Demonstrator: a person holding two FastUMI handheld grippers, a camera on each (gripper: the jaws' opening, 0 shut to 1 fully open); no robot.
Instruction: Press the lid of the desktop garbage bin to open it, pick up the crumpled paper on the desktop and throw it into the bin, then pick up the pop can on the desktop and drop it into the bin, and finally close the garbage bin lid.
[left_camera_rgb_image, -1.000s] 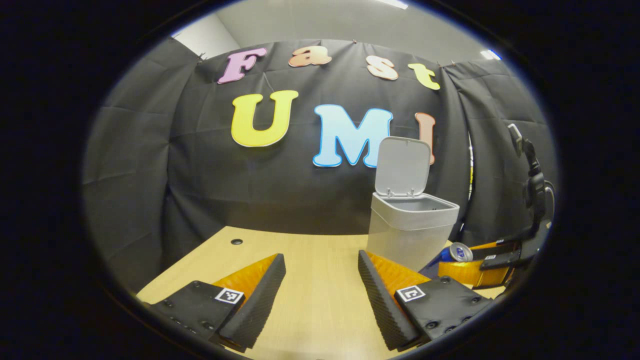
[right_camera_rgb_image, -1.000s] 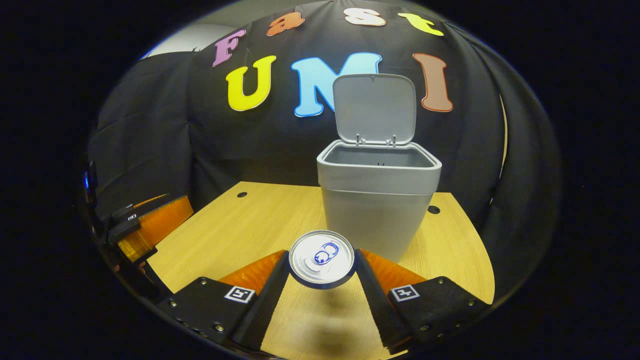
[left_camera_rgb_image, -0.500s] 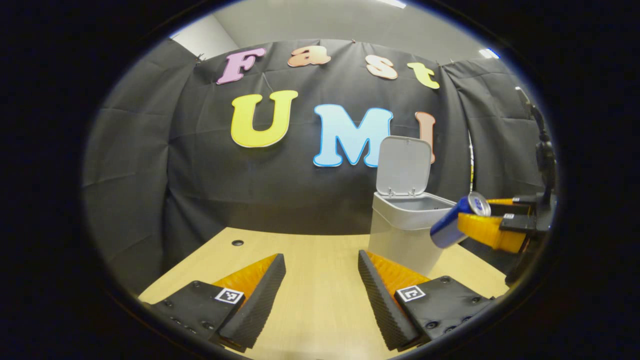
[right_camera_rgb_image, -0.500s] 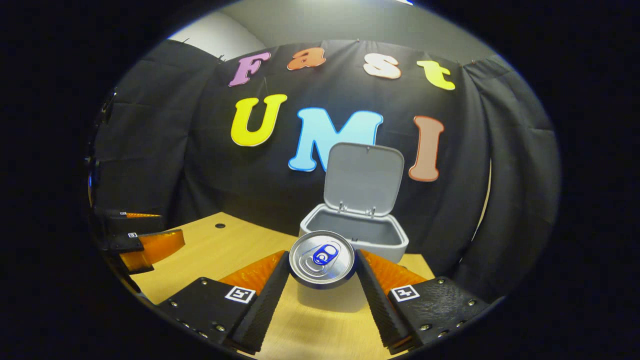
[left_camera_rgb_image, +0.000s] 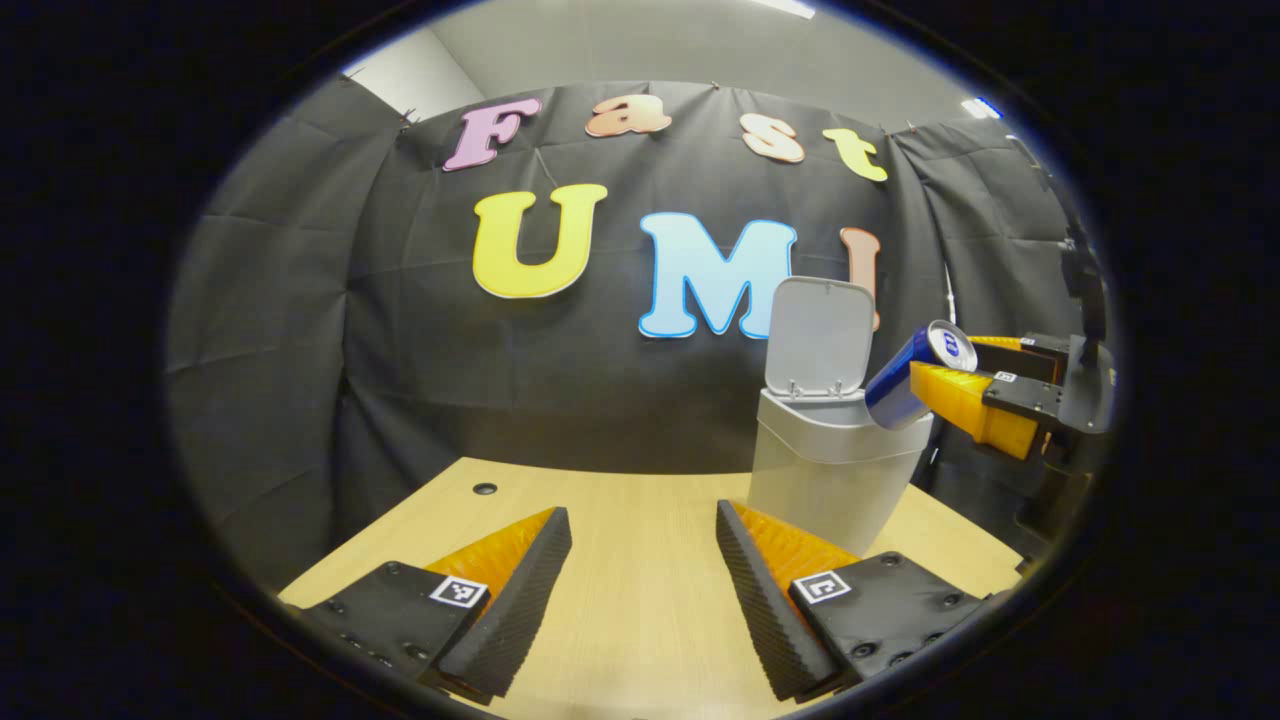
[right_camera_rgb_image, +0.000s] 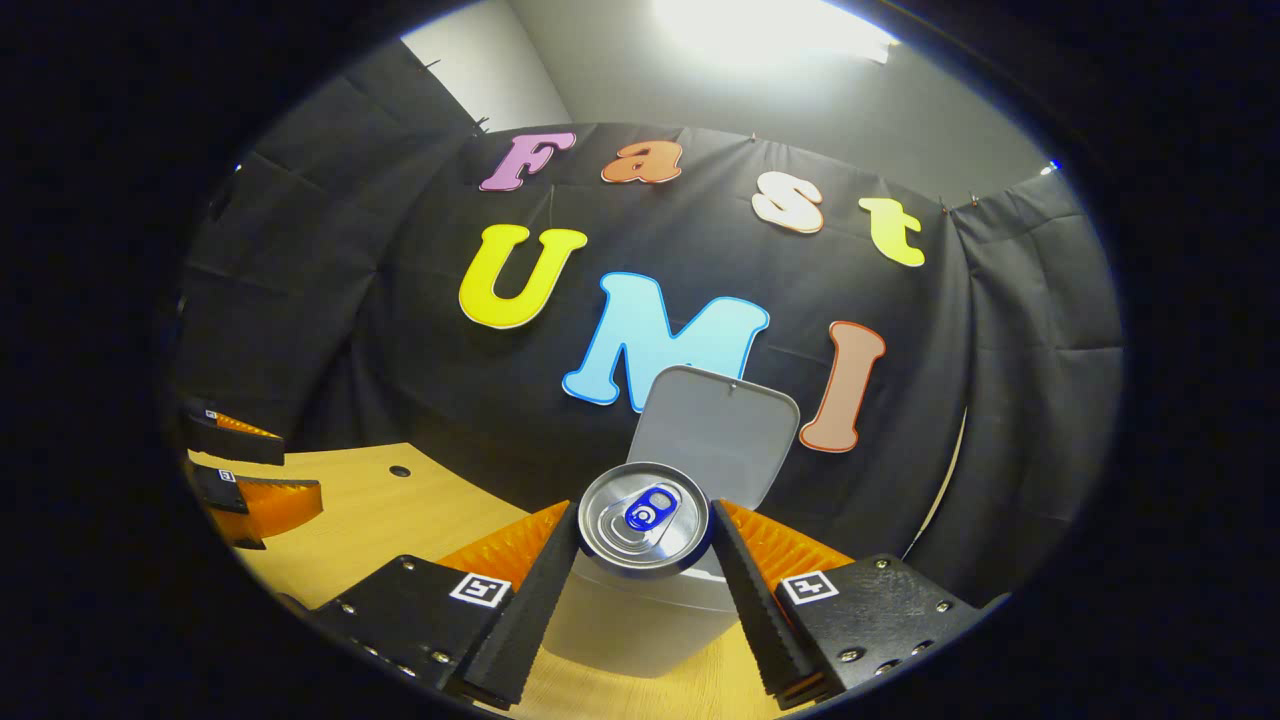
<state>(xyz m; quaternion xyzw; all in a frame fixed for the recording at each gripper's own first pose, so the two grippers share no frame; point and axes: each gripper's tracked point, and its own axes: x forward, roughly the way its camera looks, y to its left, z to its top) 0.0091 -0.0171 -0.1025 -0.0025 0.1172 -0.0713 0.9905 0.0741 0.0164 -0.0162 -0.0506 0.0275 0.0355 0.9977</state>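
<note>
- Over by the bin (left_camera_rgb_image: 835, 470), the right gripper (right_camera_rgb_image: 644, 585) is clamped on the can (right_camera_rgb_image: 644, 516), one finger pressing each side, silver top with the blue tab facing the camera.
- From the left gripper view that same can (left_camera_rgb_image: 915, 376) is up in the air, tilted, blue body pointing down toward the bin's open mouth, right at the rim on its right side. Can't tell if it touches the rim.
- Lid (left_camera_rgb_image: 822, 339) is flipped up and standing at the back of the bin, so it's open.
- In the right gripper view the bin (right_camera_rgb_image: 640, 625) sits just below and behind the can, lid (right_camera_rgb_image: 715, 430) poking up behind it.
- Left gripper (left_camera_rgb_image: 643, 600) is spread wide with nothing in it, low over the table (left_camera_rgb_image: 640, 520), well left of the bin. It also peeks in at the left edge of the right gripper view (right_camera_rgb_image: 250, 470).
- No idea what's inside the bin, the inside isn't visible from either angle.
</note>
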